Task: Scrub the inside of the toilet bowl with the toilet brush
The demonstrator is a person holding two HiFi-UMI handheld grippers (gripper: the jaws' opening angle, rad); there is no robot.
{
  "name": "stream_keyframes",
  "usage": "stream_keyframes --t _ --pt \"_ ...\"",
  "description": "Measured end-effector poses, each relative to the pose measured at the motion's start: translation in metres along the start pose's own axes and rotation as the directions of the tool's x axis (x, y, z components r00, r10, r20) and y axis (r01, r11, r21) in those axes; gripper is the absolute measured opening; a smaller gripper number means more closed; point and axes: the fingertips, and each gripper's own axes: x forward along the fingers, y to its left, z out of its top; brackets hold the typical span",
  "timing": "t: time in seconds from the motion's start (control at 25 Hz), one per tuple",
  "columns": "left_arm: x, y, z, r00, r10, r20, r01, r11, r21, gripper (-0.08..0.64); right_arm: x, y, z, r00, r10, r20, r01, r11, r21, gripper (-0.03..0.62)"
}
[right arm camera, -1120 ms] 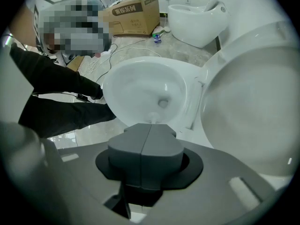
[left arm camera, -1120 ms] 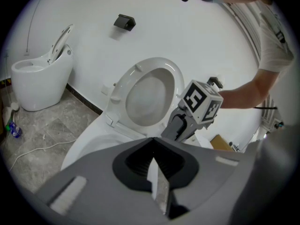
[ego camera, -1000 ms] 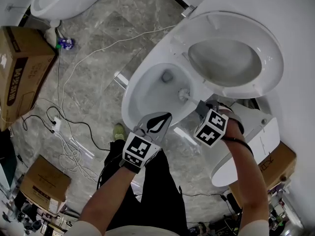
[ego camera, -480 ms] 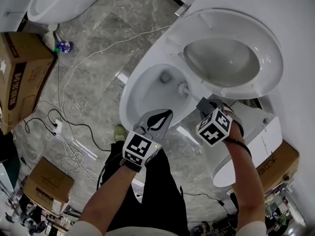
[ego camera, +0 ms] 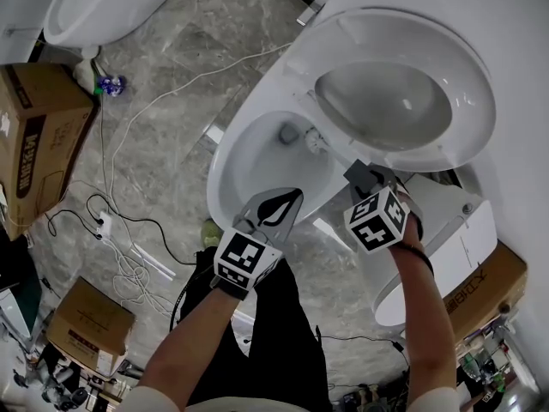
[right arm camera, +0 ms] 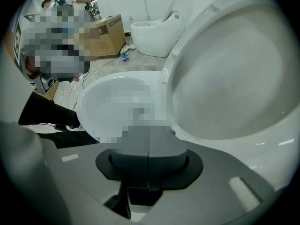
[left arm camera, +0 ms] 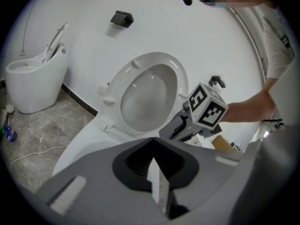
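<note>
The white toilet bowl (ego camera: pixel 249 157) lies open in the middle of the head view, with its lid and seat (ego camera: pixel 390 101) raised to the right. The toilet brush (ego camera: pixel 316 141) has its white head inside the bowl, near the drain hole on the hinge side. Its handle runs back into my right gripper (ego camera: pixel 364 178), which is shut on it just past the bowl's right rim. In the right gripper view a mosaic patch hides the brush ahead of the closed right gripper (right arm camera: pixel 149 139). My left gripper (ego camera: pixel 274 209) hovers over the near rim, shut and holding nothing; its jaws meet in the left gripper (left arm camera: pixel 153 150) view.
A second toilet (ego camera: pixel 103 3) stands at the top left. Cardboard boxes (ego camera: pixel 39 136) sit along the left, another box (ego camera: pixel 86 324) lower left and one (ego camera: pixel 482 283) at the right. White cables (ego camera: pixel 120 230) trail over the marble floor. A blue bottle (ego camera: pixel 110 84) lies by the wall.
The brush head has slid across the bowl's inner wall toward the hinge side, with the right gripper following slightly. The left gripper has stayed over the near rim.
</note>
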Motion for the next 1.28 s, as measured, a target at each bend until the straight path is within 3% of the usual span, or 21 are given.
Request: stream_keyframes --t 0.28,0.52,0.8,1.04,1.16,1.28 --pt "-0.001 0.004 0.001 1.000 0.010 -0.003 -0.010 1.000 0.001 0.005 0.002 -0.008 0.010 0.994 -0.021 0.105 0.004 0.987 0.160 0.164" --pt "-0.004 0.005 -0.002 1.000 0.016 -0.013 -0.016 1.000 0.003 0.005 -0.001 -0.018 0.024 0.973 -0.038 0.228 -0.046 0.936 0.350 0.164" --pt "-0.012 0.012 -0.004 0.999 0.027 -0.017 -0.027 0.999 0.020 0.005 0.008 -0.016 0.027 0.933 -0.064 0.354 -0.166 0.795 0.583 0.164" --pt "-0.023 0.014 -0.010 0.999 0.033 -0.031 -0.031 0.999 0.038 0.005 0.021 0.002 0.037 0.880 -0.054 0.471 -0.313 0.680 0.663 0.164" --pt "-0.032 0.018 -0.013 0.999 0.037 -0.033 -0.035 0.998 0.047 0.005 0.028 0.017 0.046 0.865 -0.039 0.501 -0.365 0.637 0.679 0.164" --pt "-0.040 0.022 -0.014 0.999 0.043 -0.031 -0.041 0.998 0.051 0.005 0.035 0.034 0.050 0.872 -0.022 0.489 -0.372 0.619 0.692 0.164"
